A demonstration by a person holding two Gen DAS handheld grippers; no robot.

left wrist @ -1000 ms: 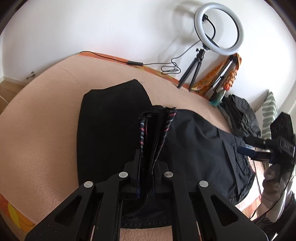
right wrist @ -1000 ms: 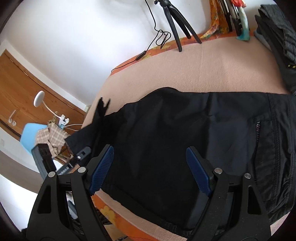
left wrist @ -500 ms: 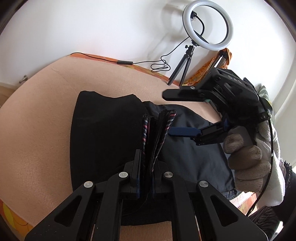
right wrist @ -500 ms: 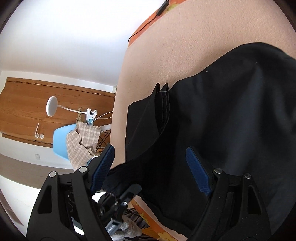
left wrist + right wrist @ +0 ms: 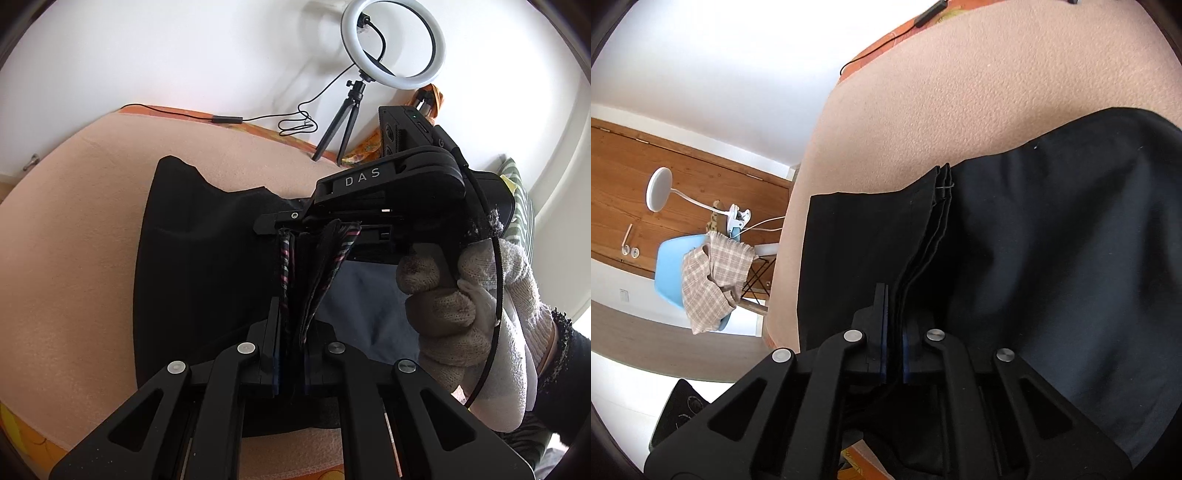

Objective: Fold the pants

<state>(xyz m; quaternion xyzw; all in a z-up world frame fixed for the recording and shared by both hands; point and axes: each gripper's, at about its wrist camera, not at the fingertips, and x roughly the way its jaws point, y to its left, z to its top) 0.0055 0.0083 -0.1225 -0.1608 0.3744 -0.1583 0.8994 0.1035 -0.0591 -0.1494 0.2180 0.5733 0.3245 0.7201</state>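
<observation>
Black pants [image 5: 199,266] lie on a peach blanket [image 5: 74,221], partly doubled over. My left gripper [image 5: 291,354] is shut on a bunched edge of the pants with a striped inner lining [image 5: 284,266]. My right gripper [image 5: 894,354] is shut on a stacked hem edge of the pants [image 5: 934,229]. In the left wrist view the right gripper's body [image 5: 388,192], held by a gloved hand [image 5: 461,295], sits just beyond the left gripper's grip, and its jaws are hidden there.
A ring light on a tripod [image 5: 391,48] and a cable [image 5: 229,119] stand at the bed's far edge by the white wall. A blue chair with a checked cloth [image 5: 705,273] and a wooden door [image 5: 628,166] lie beyond the bed's left edge.
My right gripper swung across from the waistband side to the hem end and closed on the stacked hem. My left gripper kept its hold and the folded pants shifted toward the hem.
</observation>
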